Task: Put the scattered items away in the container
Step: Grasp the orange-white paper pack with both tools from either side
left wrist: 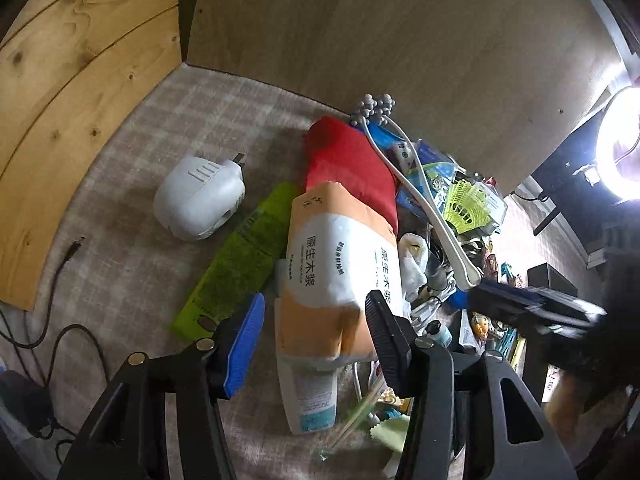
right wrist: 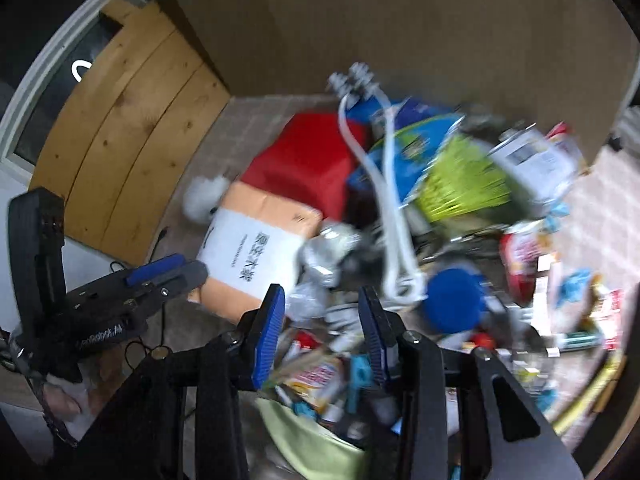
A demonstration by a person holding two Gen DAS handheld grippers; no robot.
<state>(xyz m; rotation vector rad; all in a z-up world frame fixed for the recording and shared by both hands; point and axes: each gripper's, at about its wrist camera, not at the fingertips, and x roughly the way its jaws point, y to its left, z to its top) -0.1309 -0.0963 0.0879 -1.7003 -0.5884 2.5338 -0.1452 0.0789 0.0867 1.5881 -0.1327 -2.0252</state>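
Observation:
My left gripper is open, its jaws on either side of the near end of an orange-and-white tissue pack, not closed on it. A red pouch lies behind the pack, a green flat pack to its left and a white plug-in device further left. My right gripper is open and empty above a blurred heap of small items. The tissue pack and red pouch also show in the right wrist view. No container is plainly visible.
A heap of clutter sits at right: white massager stick, yellow-green shuttlecock, blue packets. A brown board wall stands behind and wooden planks stand at left. Black cables trail on the checked carpet. A bright lamp glares at right.

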